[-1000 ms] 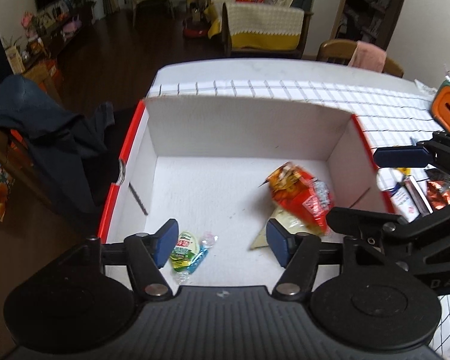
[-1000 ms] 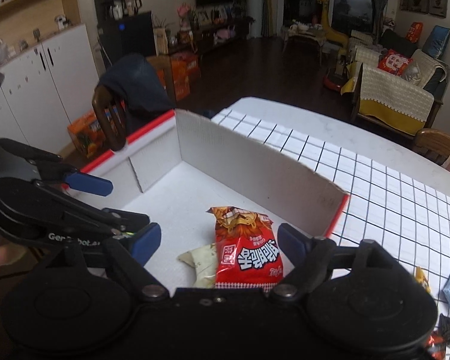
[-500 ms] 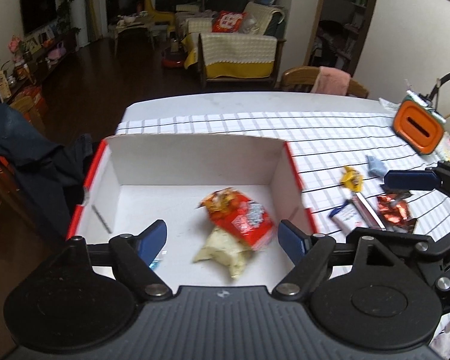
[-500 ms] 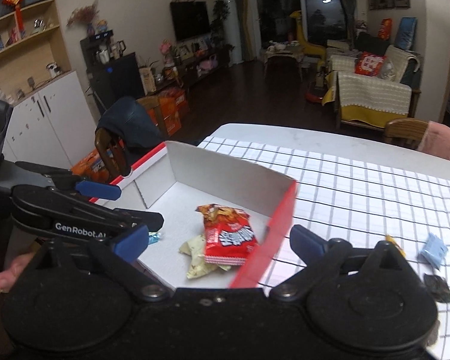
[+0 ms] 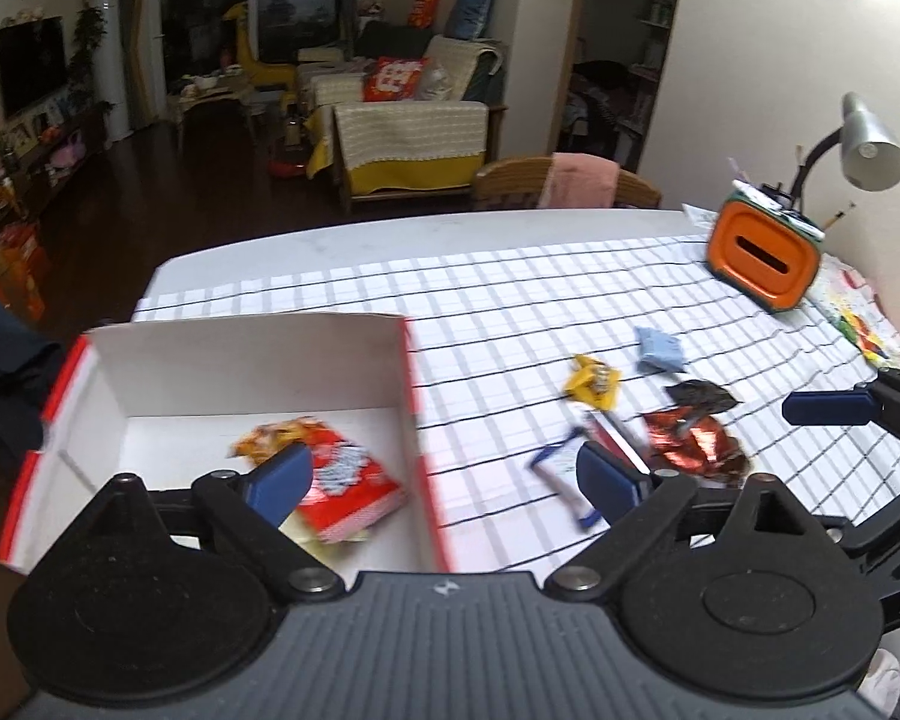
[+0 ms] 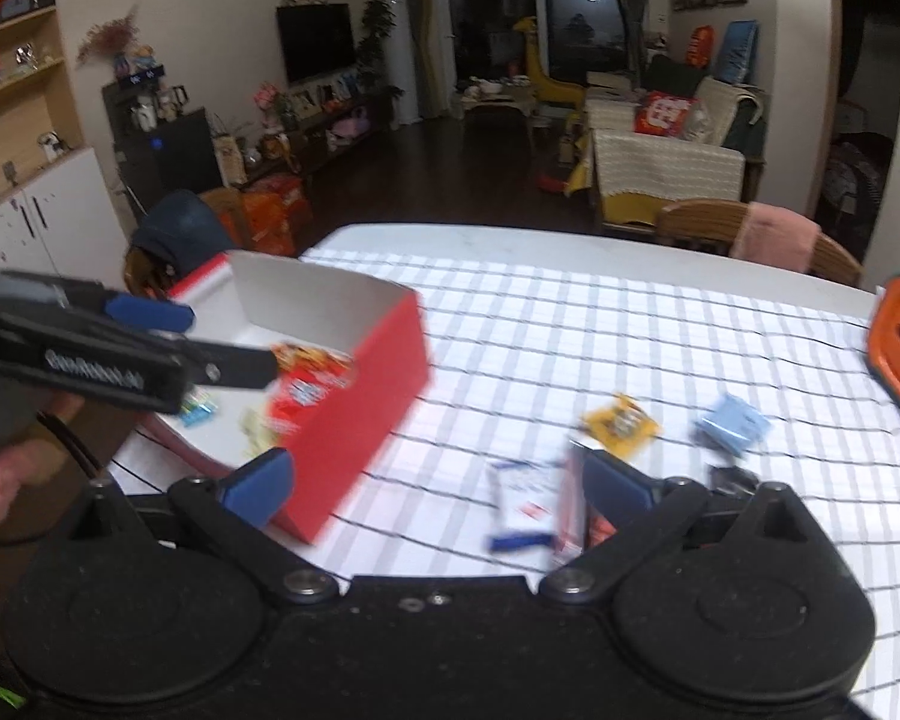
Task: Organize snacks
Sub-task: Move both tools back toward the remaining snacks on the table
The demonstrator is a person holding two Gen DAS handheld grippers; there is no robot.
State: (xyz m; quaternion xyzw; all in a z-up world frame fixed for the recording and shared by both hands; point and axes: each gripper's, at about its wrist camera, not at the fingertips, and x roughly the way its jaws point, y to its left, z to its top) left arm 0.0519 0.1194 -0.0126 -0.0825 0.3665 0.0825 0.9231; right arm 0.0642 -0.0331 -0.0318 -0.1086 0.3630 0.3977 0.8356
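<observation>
Left claw [image 5: 444,477] opening, empty; red snack bag [image 5: 348,489] in box [image 5: 252,354].

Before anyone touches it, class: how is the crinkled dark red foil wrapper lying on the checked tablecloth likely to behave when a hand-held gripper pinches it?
The dark red foil wrapper looks creased and flat, so it is probably light and floppy, crumpling under a pinch. Its shiny surface suggests it may slip. Lying flat on the checked tablecloth, it should slide rather than roll if pushed.
</observation>
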